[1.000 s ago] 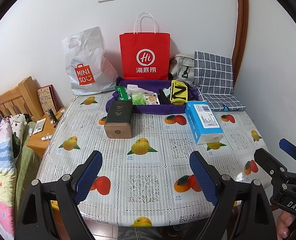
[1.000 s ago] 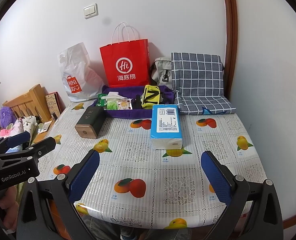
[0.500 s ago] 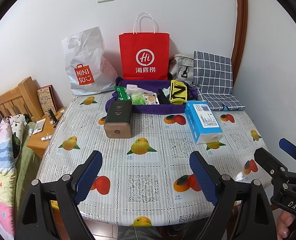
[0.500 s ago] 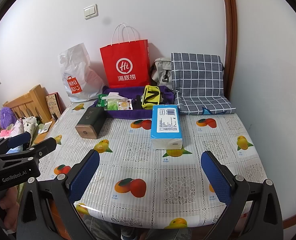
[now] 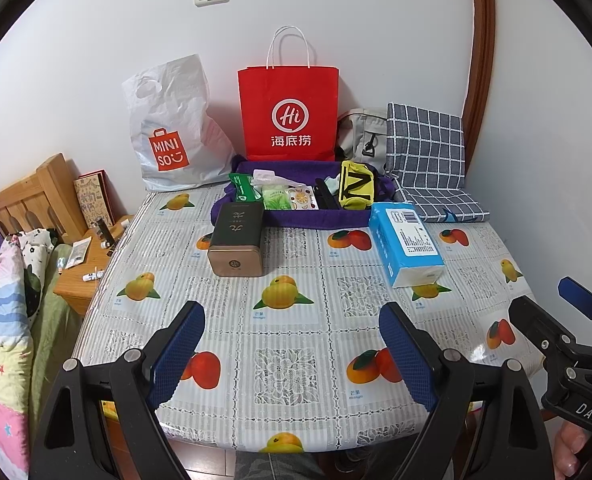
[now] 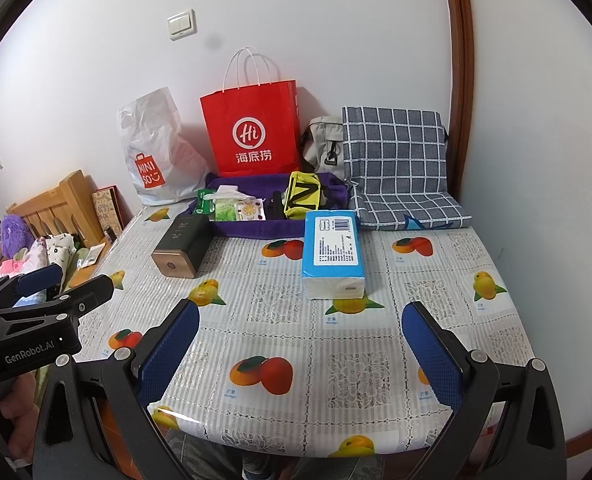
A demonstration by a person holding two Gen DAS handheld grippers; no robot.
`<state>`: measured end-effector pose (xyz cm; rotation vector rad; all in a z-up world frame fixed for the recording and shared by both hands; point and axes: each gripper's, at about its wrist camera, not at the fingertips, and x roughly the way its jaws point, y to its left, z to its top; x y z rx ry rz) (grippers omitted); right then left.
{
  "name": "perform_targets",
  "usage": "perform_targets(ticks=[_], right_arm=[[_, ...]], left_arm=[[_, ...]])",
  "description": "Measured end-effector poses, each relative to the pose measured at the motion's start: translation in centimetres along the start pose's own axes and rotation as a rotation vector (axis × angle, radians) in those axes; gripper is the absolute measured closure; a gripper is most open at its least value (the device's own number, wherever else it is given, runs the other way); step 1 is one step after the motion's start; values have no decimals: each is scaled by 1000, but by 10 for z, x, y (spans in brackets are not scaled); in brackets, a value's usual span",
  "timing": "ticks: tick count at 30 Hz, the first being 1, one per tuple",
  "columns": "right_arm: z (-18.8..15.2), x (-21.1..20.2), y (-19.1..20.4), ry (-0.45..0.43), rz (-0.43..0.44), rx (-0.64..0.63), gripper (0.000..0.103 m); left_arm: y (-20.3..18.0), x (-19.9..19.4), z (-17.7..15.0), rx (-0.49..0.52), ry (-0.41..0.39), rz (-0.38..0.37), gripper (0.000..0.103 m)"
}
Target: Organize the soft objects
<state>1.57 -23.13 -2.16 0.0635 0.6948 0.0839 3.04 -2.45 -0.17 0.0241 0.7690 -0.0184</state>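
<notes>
A blue and white tissue pack (image 5: 406,244) (image 6: 333,252) lies on the fruit-print table. Behind it a purple tray (image 5: 320,219) (image 6: 256,229) holds wet-wipe packs (image 5: 276,198) and a yellow and black pouch (image 5: 356,186) (image 6: 302,196). A dark box with a gold end (image 5: 238,242) (image 6: 182,246) lies left of centre. My left gripper (image 5: 292,352) is open and empty above the near edge. My right gripper (image 6: 300,352) is open and empty too, to the right; it also shows in the left wrist view (image 5: 552,308).
A red paper bag (image 5: 290,114), a white MINISO bag (image 5: 172,136), a grey bag (image 5: 360,136) and a checked grey cushion (image 5: 428,160) stand along the back wall. A bed with blankets (image 5: 0,312) and a wooden nightstand (image 5: 84,276) are at the left.
</notes>
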Motion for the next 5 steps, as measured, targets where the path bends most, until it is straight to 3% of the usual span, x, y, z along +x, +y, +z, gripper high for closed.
perform_targets(ticks=[5], right_arm=[[0,-1,1,-1,0,1,3]], left_arm=[[0,-4,0,0,-10,-5,15]])
